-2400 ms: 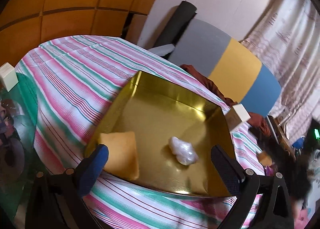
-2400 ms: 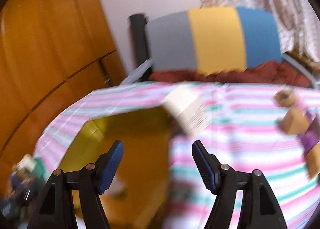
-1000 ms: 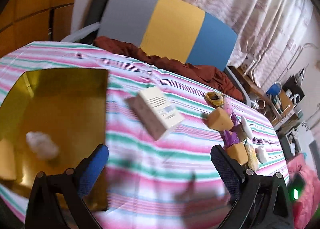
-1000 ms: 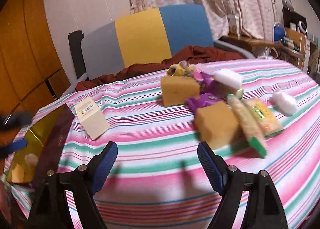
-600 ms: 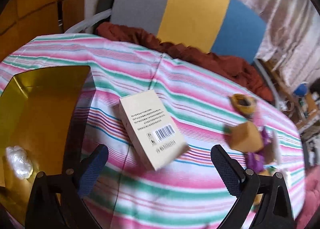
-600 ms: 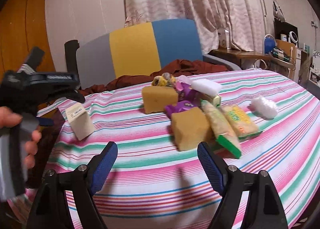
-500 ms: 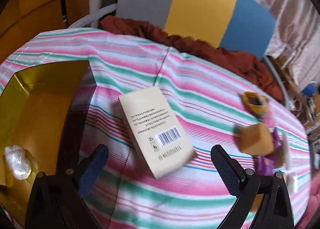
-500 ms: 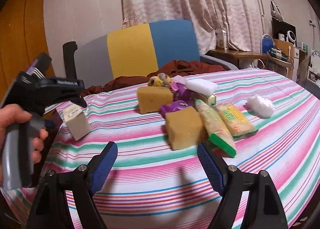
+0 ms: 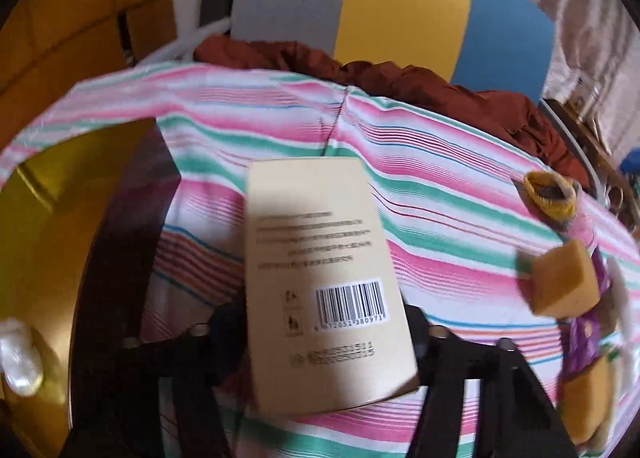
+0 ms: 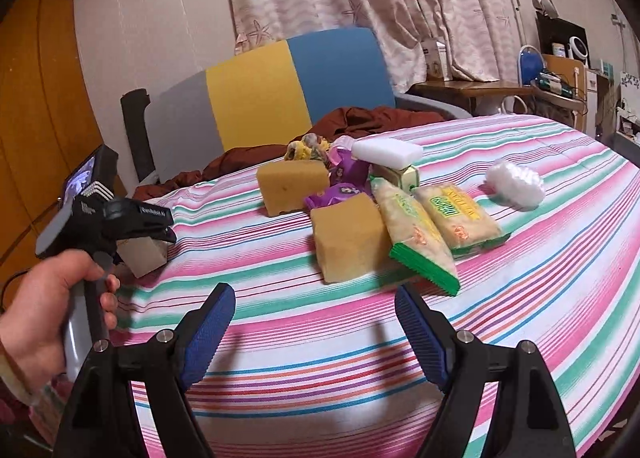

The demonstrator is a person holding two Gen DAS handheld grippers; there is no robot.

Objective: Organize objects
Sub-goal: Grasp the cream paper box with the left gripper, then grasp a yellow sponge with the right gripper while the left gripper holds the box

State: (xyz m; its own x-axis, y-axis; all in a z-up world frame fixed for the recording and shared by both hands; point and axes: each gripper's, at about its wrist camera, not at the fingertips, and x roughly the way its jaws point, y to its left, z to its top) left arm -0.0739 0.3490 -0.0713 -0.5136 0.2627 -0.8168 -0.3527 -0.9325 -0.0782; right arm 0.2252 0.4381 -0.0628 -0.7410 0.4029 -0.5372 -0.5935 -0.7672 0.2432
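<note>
A cream box [image 9: 320, 258] with a barcode lies on the striped tablecloth [image 9: 440, 194], just right of the gold tray [image 9: 40, 238]. My left gripper [image 9: 324, 322] straddles its near end and its jaws are closing, with both pads against the box's sides. The right wrist view shows the same left gripper [image 10: 160, 226], held by a hand [image 10: 44, 314], down on the box [image 10: 142, 256]. My right gripper [image 10: 316, 326] hovers open over bare cloth, nothing between its fingers, short of a yellow sponge [image 10: 346, 242].
A white wad [image 9: 18, 358] lies in the tray. Past the right gripper sit a second sponge [image 10: 292, 186], purple wrappers [image 10: 340, 192], two snack packs [image 10: 460, 218], a white foam block [image 10: 386, 154] and another white wad [image 10: 516, 182]. A colour-block chair [image 10: 296, 90] stands behind the table.
My left gripper swung from the tray to the cream box, came down over it, and its jaws narrowed from wide open onto the box. The right gripper stayed open, drifting slightly.
</note>
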